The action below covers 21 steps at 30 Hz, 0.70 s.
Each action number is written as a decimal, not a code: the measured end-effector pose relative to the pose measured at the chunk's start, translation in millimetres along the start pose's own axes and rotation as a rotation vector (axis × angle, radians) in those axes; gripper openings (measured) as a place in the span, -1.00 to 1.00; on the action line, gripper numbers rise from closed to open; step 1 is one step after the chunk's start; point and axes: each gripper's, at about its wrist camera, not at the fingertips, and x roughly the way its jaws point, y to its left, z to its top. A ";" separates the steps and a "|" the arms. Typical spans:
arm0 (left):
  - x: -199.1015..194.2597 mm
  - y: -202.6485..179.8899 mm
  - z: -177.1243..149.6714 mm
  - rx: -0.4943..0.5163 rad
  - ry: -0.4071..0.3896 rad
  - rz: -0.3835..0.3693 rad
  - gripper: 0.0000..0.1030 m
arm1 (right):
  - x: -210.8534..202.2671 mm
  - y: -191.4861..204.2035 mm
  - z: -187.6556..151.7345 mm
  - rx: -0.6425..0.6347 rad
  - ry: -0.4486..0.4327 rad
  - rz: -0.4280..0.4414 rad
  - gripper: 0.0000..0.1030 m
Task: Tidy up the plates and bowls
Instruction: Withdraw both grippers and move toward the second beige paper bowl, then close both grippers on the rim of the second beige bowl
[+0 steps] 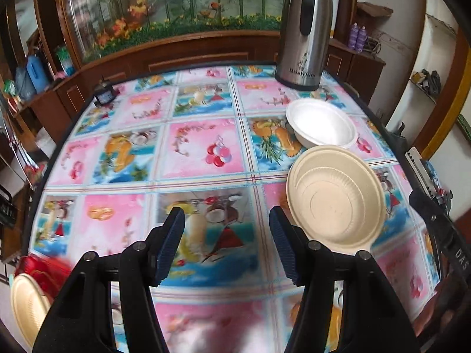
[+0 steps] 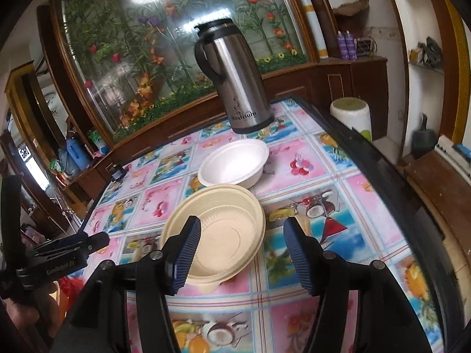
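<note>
- Left gripper (image 1: 226, 244): jaws apart, nothing between them, over bare tablecloth (image 1: 188, 158); a tan plate (image 1: 28, 303) sits low at the left margin, its support hidden.
- Tan bowl (image 2: 215, 232) mid-table, white bowl (image 2: 234, 161) just behind it, rims close or touching.
- Right gripper (image 2: 243, 253): jaws wide, empty, left pad in front of the tan bowl's rim.
- Risk: light bowl may skid or tip if one pad nudges first.
- Steel flask (image 2: 235, 79) behind; a shoved white bowl could knock it.
</note>
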 end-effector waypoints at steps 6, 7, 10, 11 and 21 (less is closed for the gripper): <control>27.5 -12.8 7.0 0.000 0.015 0.033 0.13 | 41.2 -32.3 -8.8 0.171 0.080 0.100 0.19; 30.4 -15.2 8.8 -0.009 0.012 0.032 0.13 | 42.5 -34.7 -8.6 0.183 0.084 0.121 0.20; 36.3 -21.8 13.9 -0.026 0.001 0.028 0.13 | 48.2 -41.1 -10.3 0.221 0.099 0.163 0.20; 38.7 -23.2 15.9 -0.038 -0.006 0.031 0.13 | 51.2 -44.2 -10.6 0.240 0.109 0.170 0.20; 53.9 -26.7 11.6 -0.116 -0.001 -0.062 0.13 | 62.9 -50.0 -12.8 0.290 0.099 0.199 0.20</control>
